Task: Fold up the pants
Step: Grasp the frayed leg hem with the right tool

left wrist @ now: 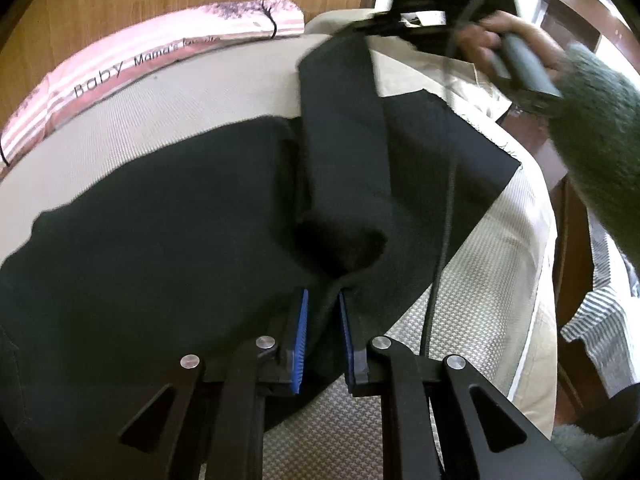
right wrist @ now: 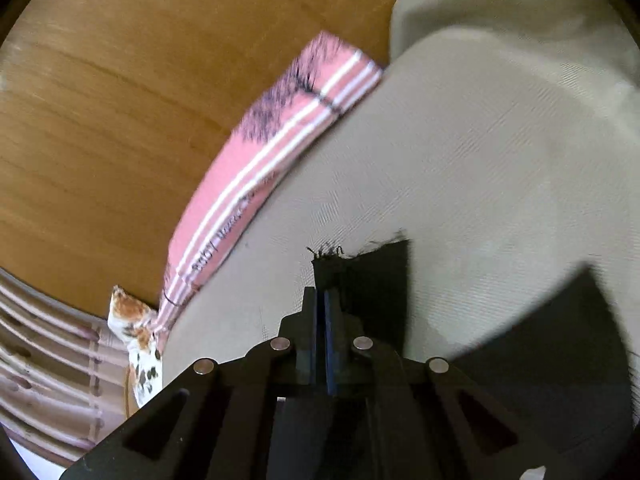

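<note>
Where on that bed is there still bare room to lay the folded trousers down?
The widest bare patch of the beige cover lies between the black pants and the pink striped cloth along the wooden wall. A narrower strip runs between the pants and the bed's right edge. The middle is crowded: both grippers pinch the pants there.

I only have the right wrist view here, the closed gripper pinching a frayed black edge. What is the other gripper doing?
Observer: The left gripper is shut on a bunched fold of the black pants near their edge.
Operator: Where are the rest of the pants?
Observer: Spread flat on the beige mattress, with one leg lifted in a strip toward the right gripper.
Operator: Is anything crossing the fabric?
Observer: Yes, a black cable hangs across the pants from the right hand.
</note>
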The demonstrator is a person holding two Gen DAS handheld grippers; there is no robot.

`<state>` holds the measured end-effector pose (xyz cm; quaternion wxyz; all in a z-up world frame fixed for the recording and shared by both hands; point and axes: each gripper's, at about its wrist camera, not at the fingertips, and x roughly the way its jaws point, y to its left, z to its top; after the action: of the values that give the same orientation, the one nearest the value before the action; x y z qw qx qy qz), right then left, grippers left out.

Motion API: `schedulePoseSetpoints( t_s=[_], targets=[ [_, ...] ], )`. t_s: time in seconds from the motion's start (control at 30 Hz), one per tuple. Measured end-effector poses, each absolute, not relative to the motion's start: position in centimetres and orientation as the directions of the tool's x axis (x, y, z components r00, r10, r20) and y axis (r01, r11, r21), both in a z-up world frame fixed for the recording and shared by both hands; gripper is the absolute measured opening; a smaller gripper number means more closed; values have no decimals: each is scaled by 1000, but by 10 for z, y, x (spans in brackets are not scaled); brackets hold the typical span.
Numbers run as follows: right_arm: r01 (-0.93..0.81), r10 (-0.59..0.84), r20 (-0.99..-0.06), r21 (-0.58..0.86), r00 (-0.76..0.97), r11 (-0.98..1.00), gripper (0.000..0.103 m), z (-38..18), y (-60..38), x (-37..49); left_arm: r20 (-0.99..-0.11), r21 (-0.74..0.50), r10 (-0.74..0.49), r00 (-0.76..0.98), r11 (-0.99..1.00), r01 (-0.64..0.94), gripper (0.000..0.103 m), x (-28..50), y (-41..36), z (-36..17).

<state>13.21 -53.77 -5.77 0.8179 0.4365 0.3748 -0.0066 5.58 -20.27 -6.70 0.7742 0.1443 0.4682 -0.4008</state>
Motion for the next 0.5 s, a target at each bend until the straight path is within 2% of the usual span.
schedulePoseSetpoints(
  t_s=[0.13,0.23,0.37,0.5],
  targets=[
    [390,192,-614,680,765,621,4,-28,-556,57,-828,-137,-498,257,625,769,16,53,-202,-61],
    [459,99,-646,633,757,623,3,-23,-561,5,-824,-127,-501,264,617,776,16,51,-202,-61],
    [597,8,-735,557,678,577,3,-49,-564,-56,-834,-102,-487,259,598,795,16,46,-204,-66],
    [677,-10,-802,497,597,544,3,-82,-564,-77,-849,-62,-458,264,582,810,15,42,-210,-73]
  ],
)
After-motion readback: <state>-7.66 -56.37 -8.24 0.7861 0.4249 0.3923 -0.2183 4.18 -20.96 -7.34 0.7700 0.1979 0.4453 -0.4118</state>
